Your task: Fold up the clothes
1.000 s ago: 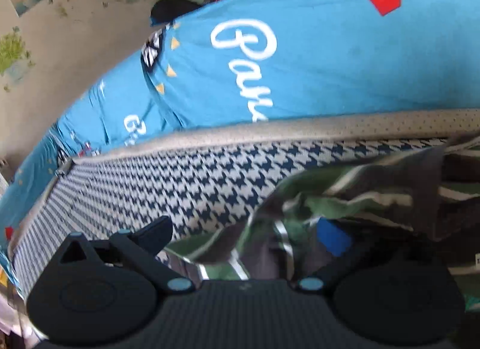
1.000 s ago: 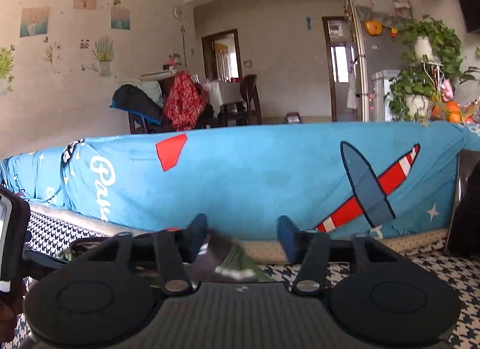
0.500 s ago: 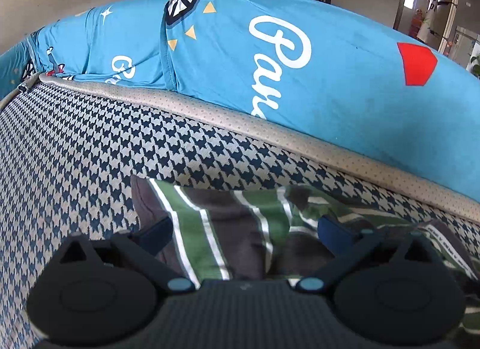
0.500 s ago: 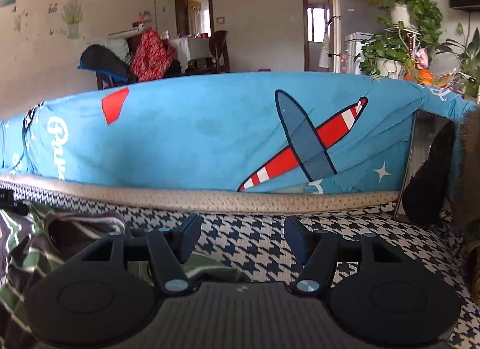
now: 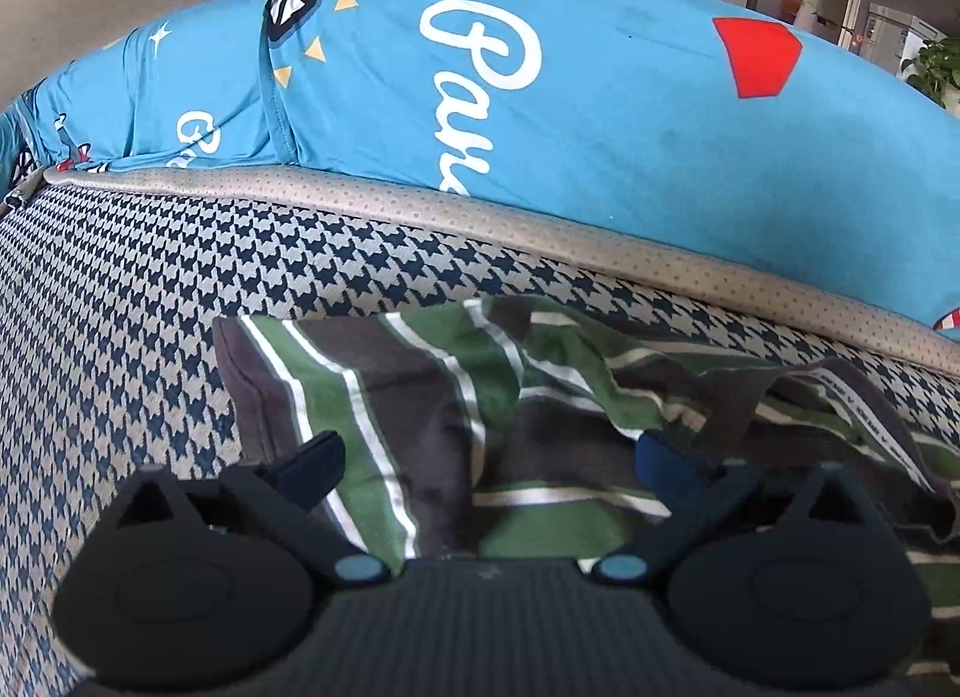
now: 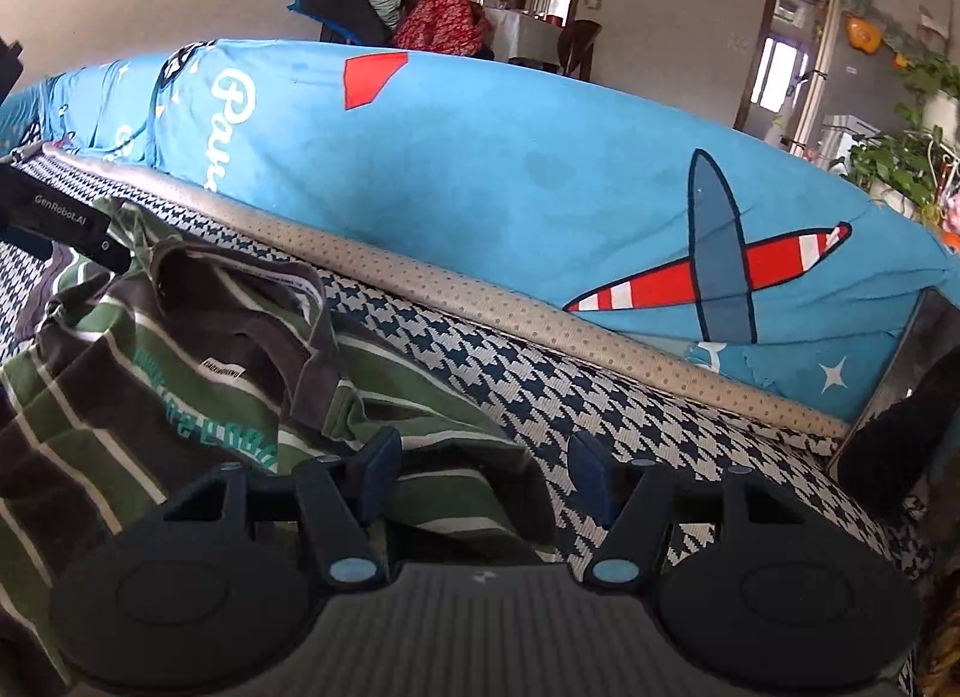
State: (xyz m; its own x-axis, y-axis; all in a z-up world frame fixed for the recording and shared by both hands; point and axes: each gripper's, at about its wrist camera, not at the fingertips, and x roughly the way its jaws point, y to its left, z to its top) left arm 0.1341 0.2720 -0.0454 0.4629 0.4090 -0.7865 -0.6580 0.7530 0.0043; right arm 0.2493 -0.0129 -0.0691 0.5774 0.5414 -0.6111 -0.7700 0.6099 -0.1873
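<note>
A green, grey and white striped shirt [image 5: 456,397] lies crumpled on the houndstooth sofa seat [image 5: 120,289]. My left gripper [image 5: 486,460] hovers over its left part, jaws wide apart, nothing pinched between the fingers. In the right wrist view the same shirt [image 6: 180,373] fills the lower left, its collar and label facing up. My right gripper [image 6: 483,472] stands open above the shirt's right edge, one finger over the cloth, the other over the bare seat. The body of the left gripper [image 6: 54,223] shows at that view's left border.
A bright blue cover [image 5: 600,115] with white lettering and a plane print [image 6: 714,271] drapes the sofa back behind the seat. A dark object [image 6: 900,439] leans at the seat's right end. Chairs piled with clothes [image 6: 390,13] and potted plants [image 6: 900,157] stand beyond the sofa.
Both views have tilted down and rolled toward the seat. The shirt, bunched near the left gripper a second ago, now lies spread under it. The right gripper has sunk toward the shirt's right edge.
</note>
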